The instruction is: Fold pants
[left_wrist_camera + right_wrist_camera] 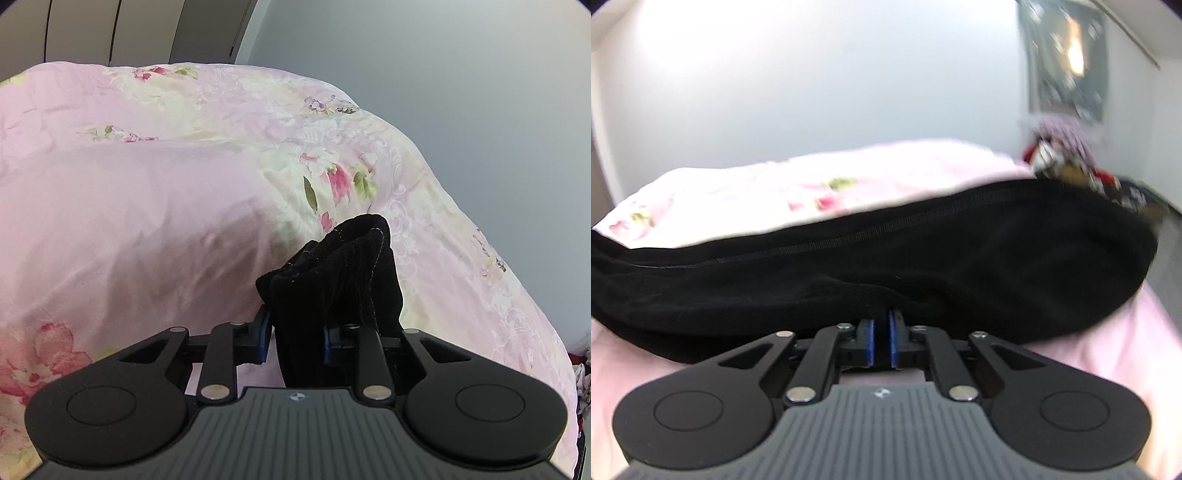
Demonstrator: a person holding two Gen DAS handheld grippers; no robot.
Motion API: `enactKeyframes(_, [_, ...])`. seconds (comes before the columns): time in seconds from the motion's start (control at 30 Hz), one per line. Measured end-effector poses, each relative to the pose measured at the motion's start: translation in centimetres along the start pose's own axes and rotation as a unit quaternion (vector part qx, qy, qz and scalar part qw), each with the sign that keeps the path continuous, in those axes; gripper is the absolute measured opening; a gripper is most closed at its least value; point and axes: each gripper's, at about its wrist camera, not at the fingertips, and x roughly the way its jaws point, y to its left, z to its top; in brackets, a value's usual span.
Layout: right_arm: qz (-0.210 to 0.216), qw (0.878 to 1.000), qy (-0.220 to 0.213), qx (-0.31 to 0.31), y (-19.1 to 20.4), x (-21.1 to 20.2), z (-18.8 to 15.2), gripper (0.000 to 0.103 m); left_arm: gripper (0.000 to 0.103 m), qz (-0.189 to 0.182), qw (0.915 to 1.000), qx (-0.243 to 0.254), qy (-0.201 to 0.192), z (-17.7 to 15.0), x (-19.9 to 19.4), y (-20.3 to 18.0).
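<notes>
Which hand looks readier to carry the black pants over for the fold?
Probably the left gripper: it grips a raised bunch of the pants. The right gripper pinches an edge low on the bedspread.

Pants (871, 258) across the bed (738, 192), bunched end (332, 280) between left hand-held gripper (295, 339) fingers.

Bedspread (147, 206): pink, floral-printed, covering the bed, wrinkling near its right edge.
Wardrobe doors (147, 26): pale, standing beyond the bed's far edge, upper left.
Wall (461, 92): plain grey-white, rising behind the bed.
Clothes heap (1067, 155): blurred, purple, red and white, lying at the bed's far right corner.
</notes>
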Motion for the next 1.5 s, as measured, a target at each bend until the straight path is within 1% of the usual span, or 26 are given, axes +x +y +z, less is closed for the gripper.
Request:
enactKeyframes(0.1, [0.027, 0.999, 0.025, 0.019, -1.9, -2.4, 2.5, 0.0, 0.029, 0.012, 0.9999, 0.008, 0.005, 0.4, -1.4, -0.5])
enactKeyframes(0.17, [0.036, 0.998, 0.047, 0.004, -2.6, -2.9, 3.7, 0.0, 0.029, 0.018, 0.9997, 0.018, 0.007, 0.5, -1.5, -0.6])
enactKeyframes(0.3, [0.04, 0.997, 0.071, -0.002, -3.2, -0.5, 3.4, 0.0, 0.029, 0.031, 0.999, 0.028, 0.017, 0.0, -0.2, -0.5])
enactKeyframes(0.37, [0.041, 0.995, 0.086, 0.01, -3.2, 1.4, 2.4, 0.001, 0.028, 0.048, 0.9978, 0.034, 0.028, -0.6, 1.0, -0.4])
enactKeyframes(0.4, [0.037, 0.995, 0.094, 0.022, -3.1, 2.3, 1.8, 0.004, 0.028, 0.055, 0.9973, 0.034, 0.035, -0.8, 1.5, -0.2])
enactKeyframes(0.43, [0.027, 0.994, 0.098, 0.033, -3.3, 3.0, 1.2, 0.012, 0.028, 0.06, 0.997, 0.031, 0.039, -1.0, 2.0, 0.0])
enactKeyframes(0.47, [0.01, 0.994, 0.101, 0.04, -3.1, 3.7, 0.9, 0.016, 0.028, 0.063, 0.9966, 0.033, 0.042, -1.2, 2.3, 0.2])
enactKeyframes(0.53, [-0.024, 0.995, 0.089, 0.041, -2.5, 3.7, -0.1, 0.03, 0.028, 0.065, 0.9963, 0.038, 0.043, -1.4, 2.9, 0.4])
enactKeyframes(0.63, [-0.081, 0.994, 0.067, 0.016, -0.8, 3.2, -1.7, 0.042, 0.028, 0.063, 0.9959, 0.045, 0.047, -1.3, 3.4, 0.3])
enactKeyframes(0.7, [-0.126, 0.99, 0.056, 0.005, 0.3, 3.3, -3.1, 0.049, 0.028, 0.062, 0.9957, 0.051, 0.046, -1.2, 3.6, 0.0])
enactKeyframes(0.73, [-0.142, 0.988, 0.055, 0.009, 0.7, 3.5, -3.7, 0.05, 0.028, 0.06, 0.9957, 0.054, 0.044, -1.2, 3.6, -0.2])
enactKeyframes(0.8, [-0.165, 0.984, 0.057, 0.043, 1.1, 3.9, -4.9, 0.05, 0.028, 0.06, 0.9956, 0.059, 0.042, -1.2, 3.7, -0.4])
enactKeyframes(0.87, [-0.185, 0.979, 0.045, 0.079, 1.1, 4.1, -5.9, 0.05, 0.028, 0.059, 0.9955, 0.06, 0.043, -1.1, 3.7, -0.5])
enactKeyframes(0.97, [-0.189, 0.97, 0.046, 0.145, 0.0, 4.4, -6.7, 0.046, 0.028, 0.058, 0.9957, 0.056, 0.046, -1.0, 3.8, -0.3])
enactKeyframes(1.03, [-0.164, 0.97, 0.054, 0.169, -1.0, 4.1, -6.8, 0.03, 0.029, 0.056, 0.996, 0.051, 0.047, -0.9, 3.8, -0.1])
enactKeyframes(1.07, [-0.148, 0.973, 0.061, 0.168, -1.4, 3.7, -6.7, 0.024, 0.029, 0.054, 0.9962, 0.05, 0.047, -0.8, 3.7, -0.1])
enactKeyframes(1.1, [-0.127, 0.976, 0.068, 0.166, -1.9, 3.2, -6.4, 0.013, 0.029, 0.051, 0.9964, 0.049, 0.046, -0.7, 3.5, -0.1])
enactKeyframes(1.13, [-0.107, 0.979, 0.073, 0.16, -2.5, 2.5, -5.8, 0.009, 0.029, 0.049, 0.9967, 0.047, 0.044, -0.6, 3.3, -0.2])
enactKeyframes(1.2, [-0.069, 0.986, 0.077, 0.13, -3.7, 0.8, -3.7, 0.006, 0.028, 0.045, 0.9972, 0.039, 0.044, -0.2, 2.5, -0.3])
enactKeyframes(1.23, [-0.052, 0.991, 0.082, 0.096, -3.9, 0.1, -2.3, 0.005, 0.028, 0.045, 0.9974, 0.034, 0.044, 0.1, 2.0, -0.2])
enactKeyframes(1.27, [-0.04, 0.994, 0.087, 0.042, -3.8, -0.4, -0.8, 0.004, 0.028, 0.044, 0.9976, 0.028, 0.046, 0.3, 1.6, -0.2])
enactKeyframes(1.33, [-0.031, 0.992, 0.102, -0.073, -3.5, -1.0, 1.4, 0.003, 0.028, 0.043, 0.9975, 0.029, 0.047, 0.8, 0.7, -0.2])
enactKeyframes(1.37, [-0.026, 0.982, 0.127, -0.138, -3.1, -0.8, 2.0, 0.003, 0.028, 0.047, 0.9972, 0.037, 0.046, 0.9, 0.3, -0.3])
enactKeyframes(1.4, [-0.016, 0.967, 0.16, -0.198, -2.8, -0.3, 2.3, 0.002, 0.028, 0.049, 0.9968, 0.045, 0.045, 0.8, 0.0, -0.4])
enactKeyframes(1.47, [-0.002, 0.946, 0.205, -0.25, -2.5, 0.4, 1.8, 0.002, 0.028, 0.054, 0.9959, 0.057, 0.044, 0.5, -0.1, -0.6])
enactKeyframes(1.5, [0.0, 0.942, 0.212, -0.259, -2.5, 0.8, 1.3, 0.002, 0.028, 0.059, 0.9953, 0.063, 0.045, 0.2, 0.2, -0.6])
